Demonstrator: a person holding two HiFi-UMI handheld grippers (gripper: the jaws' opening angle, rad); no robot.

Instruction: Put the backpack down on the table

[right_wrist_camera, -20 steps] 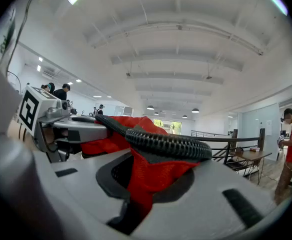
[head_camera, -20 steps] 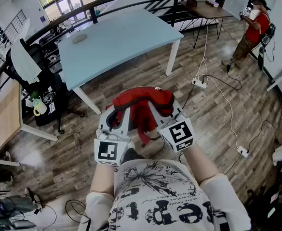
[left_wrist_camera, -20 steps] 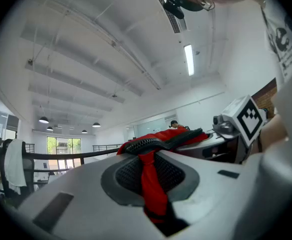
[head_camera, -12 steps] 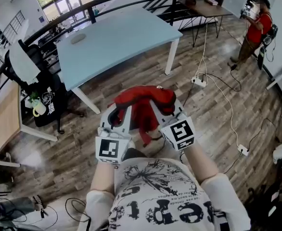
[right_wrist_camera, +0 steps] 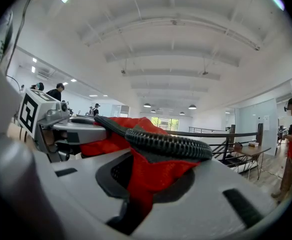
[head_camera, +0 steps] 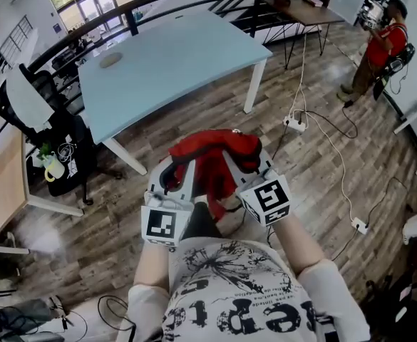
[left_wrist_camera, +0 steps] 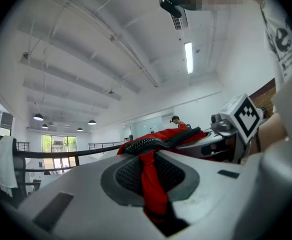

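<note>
Red backpack [head_camera: 212, 148] hangs between the left gripper [head_camera: 174, 168] and right gripper [head_camera: 242, 164], each clamped nearly closed on a thin fold of fabric. Table [head_camera: 172, 55] lies well ahead of them. Such narrow pinches could slip, dropping the backpack short.

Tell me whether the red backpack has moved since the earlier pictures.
No. The backpack hangs as far from the white power strip as before, short of the table.
</note>
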